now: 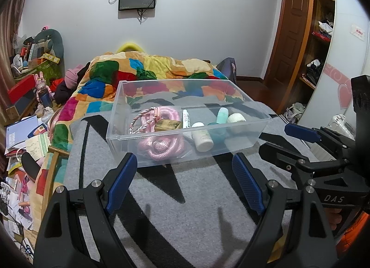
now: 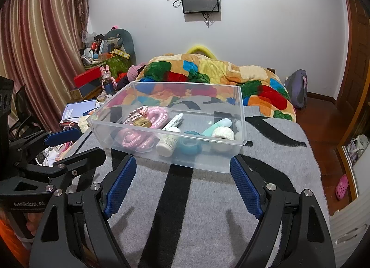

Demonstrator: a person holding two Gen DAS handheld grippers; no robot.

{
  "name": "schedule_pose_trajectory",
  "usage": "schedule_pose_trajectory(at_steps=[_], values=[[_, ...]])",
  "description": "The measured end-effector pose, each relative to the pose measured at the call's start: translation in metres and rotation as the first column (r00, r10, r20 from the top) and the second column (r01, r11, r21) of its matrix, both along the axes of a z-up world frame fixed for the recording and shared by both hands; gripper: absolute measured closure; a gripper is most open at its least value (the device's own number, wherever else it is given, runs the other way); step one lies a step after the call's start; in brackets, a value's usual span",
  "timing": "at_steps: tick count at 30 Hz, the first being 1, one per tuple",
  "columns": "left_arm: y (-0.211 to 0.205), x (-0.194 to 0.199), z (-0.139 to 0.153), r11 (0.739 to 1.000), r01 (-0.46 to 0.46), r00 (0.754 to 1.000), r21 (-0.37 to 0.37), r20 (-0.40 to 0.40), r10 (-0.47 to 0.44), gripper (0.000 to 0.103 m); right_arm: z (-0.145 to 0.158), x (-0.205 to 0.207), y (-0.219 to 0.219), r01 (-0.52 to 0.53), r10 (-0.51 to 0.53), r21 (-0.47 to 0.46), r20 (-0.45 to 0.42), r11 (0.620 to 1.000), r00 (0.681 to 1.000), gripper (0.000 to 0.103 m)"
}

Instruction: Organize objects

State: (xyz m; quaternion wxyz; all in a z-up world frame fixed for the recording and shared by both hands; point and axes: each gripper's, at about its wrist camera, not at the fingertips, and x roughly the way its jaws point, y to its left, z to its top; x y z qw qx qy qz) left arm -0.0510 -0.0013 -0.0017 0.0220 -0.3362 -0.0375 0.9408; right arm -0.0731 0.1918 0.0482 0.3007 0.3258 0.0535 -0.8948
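Note:
A clear plastic bin (image 1: 122, 136) (image 2: 240, 106) stands on the grey and black blanket. Inside lie a pink rope (image 1: 159, 145) (image 2: 136, 139), a brown block (image 1: 167, 126) (image 2: 141, 122), a white tube (image 1: 186, 119) (image 2: 173, 122), a white bottle (image 1: 202, 138) (image 2: 166, 143), a teal ring (image 2: 190, 145), a mint bottle (image 1: 222, 115) (image 2: 216, 127) and a white bandage roll (image 1: 235, 119) (image 2: 223, 134). My left gripper (image 1: 185, 164) is open and empty just before the bin. My right gripper (image 2: 182, 168) is open and empty, also before the bin.
The grey blanket (image 1: 161, 210) (image 2: 208, 210) covers the bed's near end. A colourful quilt (image 1: 138, 69) (image 2: 219, 69) lies bunched behind the bin. Cluttered papers and boxes (image 1: 23, 134) fill the floor at the left. A wardrobe (image 1: 323, 37) stands at the right.

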Motion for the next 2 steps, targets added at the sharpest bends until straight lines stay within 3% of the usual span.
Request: schedule_pose_trajectory(at_steps=[2], values=[[0.0003, 0.0002, 0.0002, 1.0, 0.001, 1.0, -0.002, 0.001, -0.001, 0.018, -0.0001, 0.0005, -0.0008, 0.0, 0.0, 0.0, 0.001, 1.0, 1.0, 0.022]])
